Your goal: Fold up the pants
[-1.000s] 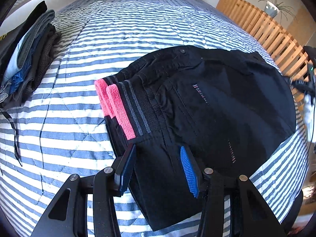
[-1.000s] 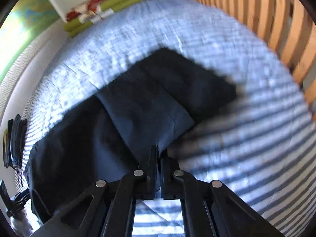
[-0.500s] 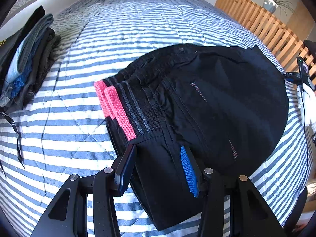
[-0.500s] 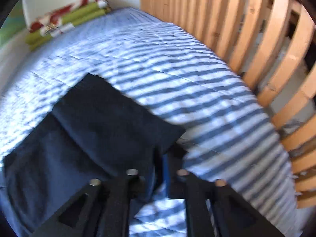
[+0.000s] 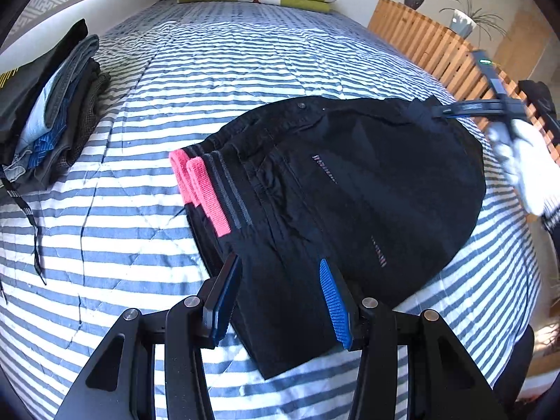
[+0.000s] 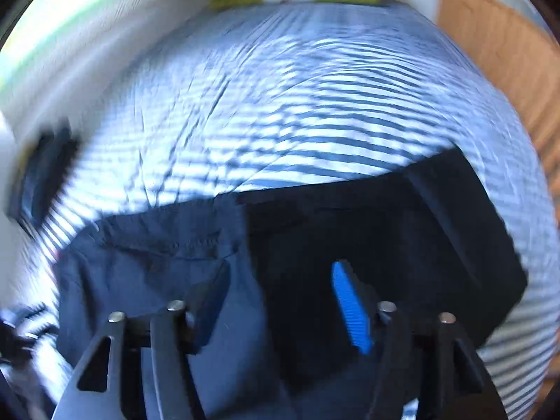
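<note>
Striped bedspread (image 5: 217,70) under folded black pants (image 5: 350,189); clothes stack (image 5: 49,112) far left; both grippers' fingers spread, empty.

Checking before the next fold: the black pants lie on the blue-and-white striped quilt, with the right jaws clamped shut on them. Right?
Not quite. The right wrist view shows the right gripper open above the black pants; they do lie on the blue-and-white striped quilt.

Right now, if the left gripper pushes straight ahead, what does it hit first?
Probably the black pants: the left gripper is open with the folded fabric between and just beyond its fingers. Its height above them is unclear.
</note>
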